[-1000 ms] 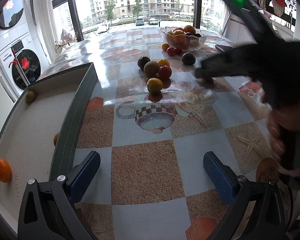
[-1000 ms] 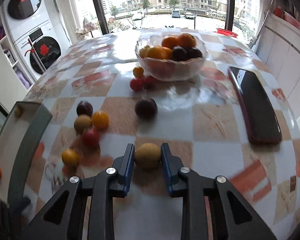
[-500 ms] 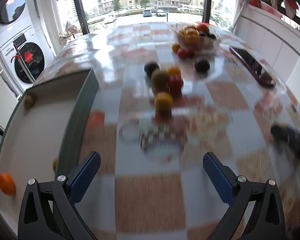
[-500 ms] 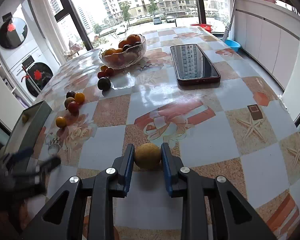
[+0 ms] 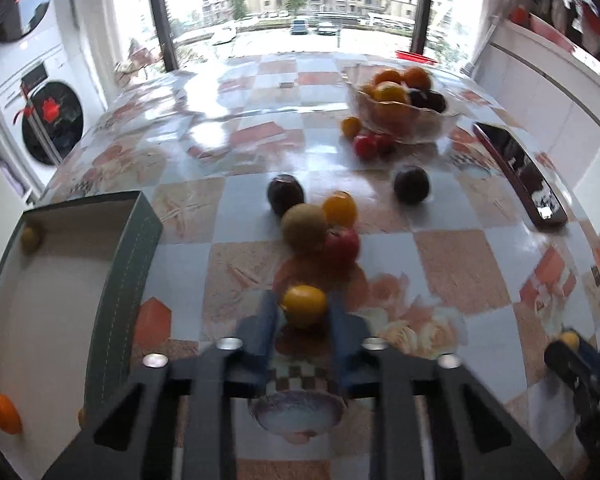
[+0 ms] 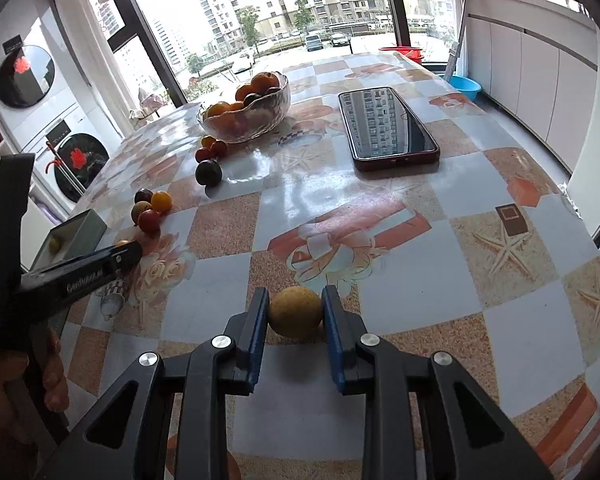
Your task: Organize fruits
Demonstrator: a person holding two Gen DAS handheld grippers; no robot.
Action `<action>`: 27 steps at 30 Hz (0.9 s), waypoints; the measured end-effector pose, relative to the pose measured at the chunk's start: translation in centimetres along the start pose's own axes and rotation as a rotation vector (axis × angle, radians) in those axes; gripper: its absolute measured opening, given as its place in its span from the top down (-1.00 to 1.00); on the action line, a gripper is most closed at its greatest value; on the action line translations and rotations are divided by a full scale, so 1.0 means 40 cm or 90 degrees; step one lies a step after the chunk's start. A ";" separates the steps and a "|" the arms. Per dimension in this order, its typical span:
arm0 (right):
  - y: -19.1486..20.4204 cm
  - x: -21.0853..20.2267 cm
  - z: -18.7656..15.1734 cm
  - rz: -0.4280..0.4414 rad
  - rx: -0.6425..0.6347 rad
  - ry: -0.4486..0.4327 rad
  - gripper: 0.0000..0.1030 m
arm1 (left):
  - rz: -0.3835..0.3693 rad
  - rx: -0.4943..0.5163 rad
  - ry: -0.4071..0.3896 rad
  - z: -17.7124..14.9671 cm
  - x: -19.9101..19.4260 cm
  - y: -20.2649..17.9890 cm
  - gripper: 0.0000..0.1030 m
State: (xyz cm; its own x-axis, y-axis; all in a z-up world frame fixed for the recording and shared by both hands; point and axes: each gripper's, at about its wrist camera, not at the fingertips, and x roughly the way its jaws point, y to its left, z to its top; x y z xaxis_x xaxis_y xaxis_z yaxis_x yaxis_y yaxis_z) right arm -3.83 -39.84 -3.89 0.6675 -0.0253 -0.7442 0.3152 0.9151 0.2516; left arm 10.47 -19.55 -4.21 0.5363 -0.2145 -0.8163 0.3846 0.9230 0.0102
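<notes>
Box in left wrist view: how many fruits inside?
3: a greenish fruit in the far corner, an orange at the near left, a third fruit peeking past the box wall. More could be hidden.

Glossy tablecloth (image 6: 380,208); bowl (image 6: 260,116) seemingly glass.

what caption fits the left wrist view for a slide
Left hand-held gripper closing around a yellow-orange fruit on the patterned table, beside the open box.
</notes>
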 end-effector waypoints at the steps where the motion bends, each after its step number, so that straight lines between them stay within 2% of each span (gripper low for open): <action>1: 0.000 0.000 0.000 -0.001 0.000 0.000 0.44 | 0.004 0.004 -0.004 -0.010 -0.007 -0.003 0.54; 5: -0.001 0.002 -0.001 -0.004 -0.003 0.000 0.44 | -0.008 -0.001 -0.011 -0.064 -0.041 -0.002 0.54; 11: 0.000 0.001 -0.003 -0.007 -0.004 0.000 0.44 | -0.006 0.003 -0.027 -0.195 -0.131 0.006 0.54; 14: 0.012 -0.008 -0.022 -0.014 -0.009 0.003 0.44 | -0.009 -0.002 -0.028 -0.229 -0.154 0.015 0.54; 17: 0.035 -0.021 -0.052 -0.004 -0.018 0.002 0.44 | -0.014 -0.007 -0.036 -0.243 -0.160 0.024 0.54; 22: 0.082 -0.020 -0.079 -0.037 -0.091 -0.009 0.44 | -0.012 -0.010 -0.053 -0.250 -0.157 0.027 0.54; 27: 0.083 -0.019 -0.078 -0.033 -0.089 -0.010 0.44 | -0.007 -0.010 -0.078 -0.265 -0.162 0.025 0.54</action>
State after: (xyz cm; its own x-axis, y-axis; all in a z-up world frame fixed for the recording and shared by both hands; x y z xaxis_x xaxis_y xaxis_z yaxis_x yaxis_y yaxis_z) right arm -5.37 -35.53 -4.42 0.6634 -0.0786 -0.7442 0.2524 0.9597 0.1236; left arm -0.57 -13.85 -5.03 0.6202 -0.2609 -0.7398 0.3801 0.9249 -0.0076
